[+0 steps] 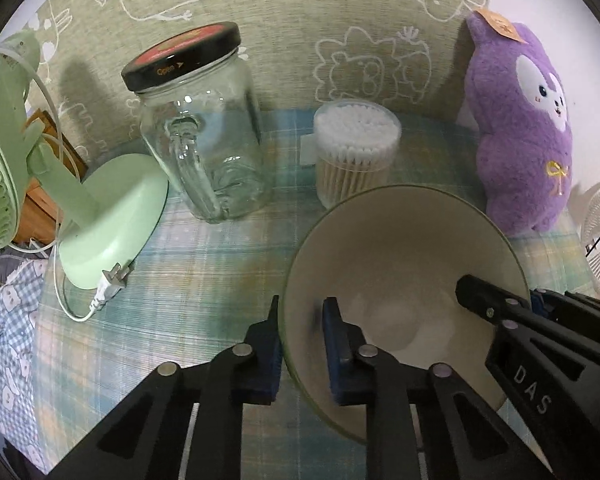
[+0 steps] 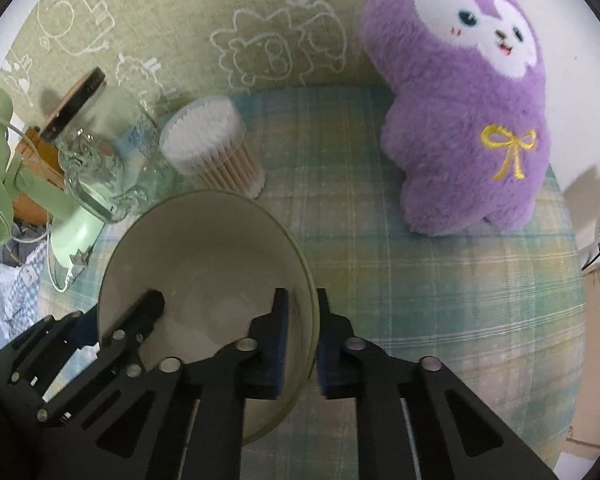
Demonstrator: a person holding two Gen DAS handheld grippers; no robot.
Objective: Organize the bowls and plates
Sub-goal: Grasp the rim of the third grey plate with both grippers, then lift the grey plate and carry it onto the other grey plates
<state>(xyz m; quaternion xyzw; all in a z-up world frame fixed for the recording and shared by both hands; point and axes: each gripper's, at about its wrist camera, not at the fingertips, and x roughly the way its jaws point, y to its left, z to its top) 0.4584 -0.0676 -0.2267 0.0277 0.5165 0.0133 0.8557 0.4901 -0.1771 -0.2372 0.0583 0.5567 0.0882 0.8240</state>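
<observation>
- Left wrist view: the left gripper (image 1: 302, 344) straddles the near-left rim of the round, cream-coloured glazed bowl with an olive edge (image 1: 400, 256), one blue-padded finger outside the wall and one inside; gaps show either side of the rim, so whether it is truly pinching I cannot tell.
- Off to its right, the right gripper (image 1: 496, 308) reaches over the opposite rim, one finger inside the bowl.
- Ahead of the fingers: a clear glass jar with a black metal lid (image 1: 204, 128) to the left, and a clear plastic tub of cotton swabs (image 1: 356, 148) straight on, just beyond the bowl's far rim.
- Far left is a mint-green plastic desk fan (image 1: 112, 216), far right a fuzzy purple plush toy (image 1: 520, 128), all on a woven green-plaid tablecloth (image 1: 204, 280).
- Right wrist view: the right gripper (image 2: 302, 344) brackets the bowl (image 2: 204, 256) on its right wall, pads close to the rim but contact unclear; the left gripper (image 2: 140, 316) comes in from the left.
- Progress, as I read it: one smooth, empty bowl handled by both tools; no plates or stack visible, so the sorting looks barely begun.
</observation>
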